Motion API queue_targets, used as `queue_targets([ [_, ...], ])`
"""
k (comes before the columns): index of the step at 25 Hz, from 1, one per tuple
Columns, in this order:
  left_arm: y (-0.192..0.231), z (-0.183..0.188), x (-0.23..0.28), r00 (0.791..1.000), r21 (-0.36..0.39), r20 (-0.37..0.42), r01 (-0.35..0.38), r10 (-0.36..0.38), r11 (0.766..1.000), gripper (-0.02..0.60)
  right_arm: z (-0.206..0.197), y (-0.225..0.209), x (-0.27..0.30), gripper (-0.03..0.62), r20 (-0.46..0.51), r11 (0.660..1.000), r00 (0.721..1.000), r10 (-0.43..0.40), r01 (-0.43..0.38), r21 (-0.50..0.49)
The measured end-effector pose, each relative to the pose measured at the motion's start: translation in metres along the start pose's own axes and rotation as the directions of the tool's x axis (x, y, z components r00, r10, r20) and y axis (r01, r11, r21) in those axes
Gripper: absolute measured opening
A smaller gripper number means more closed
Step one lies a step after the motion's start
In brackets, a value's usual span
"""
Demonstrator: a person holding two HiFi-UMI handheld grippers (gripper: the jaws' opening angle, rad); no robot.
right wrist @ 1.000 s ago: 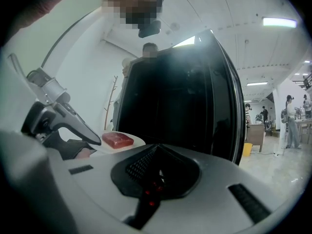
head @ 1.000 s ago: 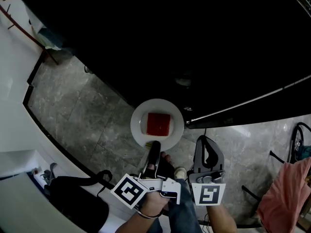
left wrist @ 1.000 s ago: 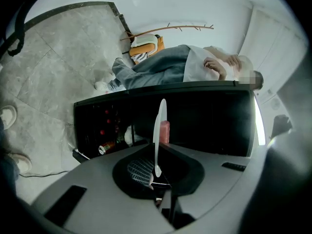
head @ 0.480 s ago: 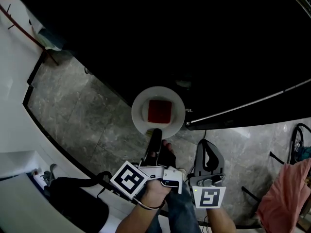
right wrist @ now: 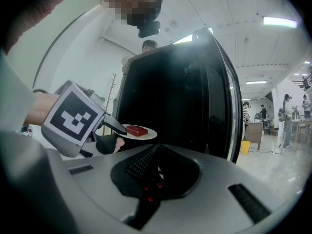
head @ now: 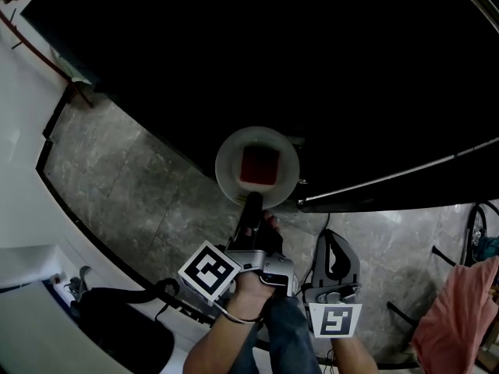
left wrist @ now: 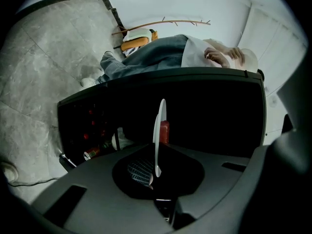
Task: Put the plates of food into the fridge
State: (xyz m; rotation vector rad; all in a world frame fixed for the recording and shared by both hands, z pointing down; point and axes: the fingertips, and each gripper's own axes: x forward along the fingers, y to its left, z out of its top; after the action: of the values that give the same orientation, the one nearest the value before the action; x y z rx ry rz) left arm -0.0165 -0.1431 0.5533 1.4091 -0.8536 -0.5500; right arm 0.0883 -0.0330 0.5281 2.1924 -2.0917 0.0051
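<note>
Left hand-held gripper [head: 253,199], stretched forward, clamps the plate [head: 227,167] by its near rim. Right hand-held gripper [head: 333,238] sits back, jaws together.

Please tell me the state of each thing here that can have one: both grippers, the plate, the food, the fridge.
left gripper: shut on the plate's rim.
right gripper: shut, nothing between its jaws.
plate: held in the air, roughly level, not yet set down.
red food: lying on the plate.
fridge: its door is open.
</note>
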Motion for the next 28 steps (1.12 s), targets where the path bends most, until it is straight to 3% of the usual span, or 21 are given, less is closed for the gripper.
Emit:
queue_targets([
  [10, 0.000, 0.001, 0.028, 1.000, 0.005, 0.012, -0.015, 0.015, 1.000, 0.017, 0.001, -0.004, 0.008, 0.011, 0.003, 1.000, 1.000, 0.009, -0.009, 0.015],
  [28, -0.015, -0.001, 0.061, 0.999, -0.040, -0.005, 0.048, -0.049, 0.998, 0.018, 0.000, -0.008, 0.013, 0.011, -0.004, 1.000, 1.000, 0.007, -0.007, 0.019],
])
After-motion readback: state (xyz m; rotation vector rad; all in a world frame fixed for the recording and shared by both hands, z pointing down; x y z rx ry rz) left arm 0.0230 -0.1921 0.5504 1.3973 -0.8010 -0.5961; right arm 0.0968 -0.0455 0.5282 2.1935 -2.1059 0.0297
